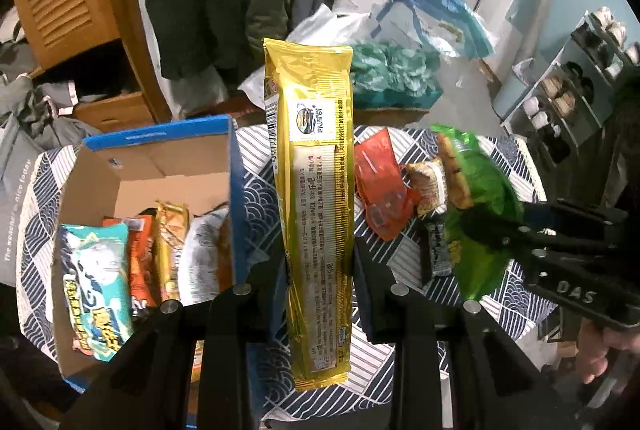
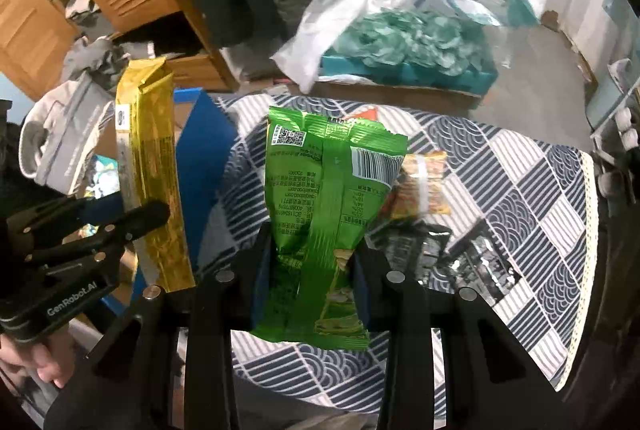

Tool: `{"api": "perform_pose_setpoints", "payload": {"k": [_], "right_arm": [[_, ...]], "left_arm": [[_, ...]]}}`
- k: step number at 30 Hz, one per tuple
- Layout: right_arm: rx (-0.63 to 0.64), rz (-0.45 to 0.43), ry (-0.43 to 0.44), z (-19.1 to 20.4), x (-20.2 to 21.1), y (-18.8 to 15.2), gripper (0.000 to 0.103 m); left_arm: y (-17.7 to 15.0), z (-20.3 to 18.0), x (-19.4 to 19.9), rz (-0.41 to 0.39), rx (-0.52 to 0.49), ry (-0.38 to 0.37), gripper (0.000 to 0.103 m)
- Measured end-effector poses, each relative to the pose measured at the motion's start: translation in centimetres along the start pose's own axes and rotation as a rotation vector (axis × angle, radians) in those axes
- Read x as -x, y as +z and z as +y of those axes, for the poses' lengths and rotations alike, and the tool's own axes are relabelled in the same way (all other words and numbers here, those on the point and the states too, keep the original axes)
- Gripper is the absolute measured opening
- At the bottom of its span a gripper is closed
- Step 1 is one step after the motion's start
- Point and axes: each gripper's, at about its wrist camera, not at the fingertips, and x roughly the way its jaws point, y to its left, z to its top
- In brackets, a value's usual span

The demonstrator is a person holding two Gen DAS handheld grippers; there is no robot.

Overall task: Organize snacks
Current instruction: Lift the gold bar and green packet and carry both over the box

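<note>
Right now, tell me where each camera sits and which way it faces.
Left wrist: on the left gripper, looking along its fingers at the gold pack it clamps, the box left; the right gripper and a hand show.
Right wrist: on the right gripper, facing the green bag it clamps above the table; the left gripper and fingers show.
Shared: both packs, box, table, teal tray.

The cardboard box [image 1: 152, 197] at the left of the left wrist frame is open on top, its near half filled with upright packets [image 1: 132, 262], its far half bare. Right of centre, loose snack packs [image 1: 384, 185] crowd the surface [image 2: 520, 189]; the patterned cloth toward the right edge lies bare.
</note>
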Motion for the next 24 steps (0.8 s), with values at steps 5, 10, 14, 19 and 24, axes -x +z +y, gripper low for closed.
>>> {"api": "perform_pose_setpoints", "payload": {"k": [5, 10, 14, 19, 24], "right_arm": [[0.029, -0.003, 0.03, 2.4, -0.2, 0.8, 0.034], [0.059, -0.005, 0.056, 4.9, -0.3, 1.5, 0.034], [0.082, -0.01, 0.076, 7.1, -0.6, 2.1, 0.034], [0.109, 0.002, 0.1, 10.0, -1.7, 2.9, 0.034], [0.129, 0.03, 0.121, 12.5, -3.1, 3.2, 0.034]], "left_arm": [[0.3, 2.0, 2.1, -0.025, 0.032, -0.004, 0.03], [0.3, 4.2, 3.6, -0.044, 0.048, 0.007, 0.03], [0.2, 5.9, 4.1, -0.048, 0.07, 0.017, 0.03], [-0.3, 8.4, 4.7, -0.064, 0.096, 0.047, 0.03], [-0.8, 11.3, 4.7, -0.054, 0.136, 0.055, 0.03]]}}
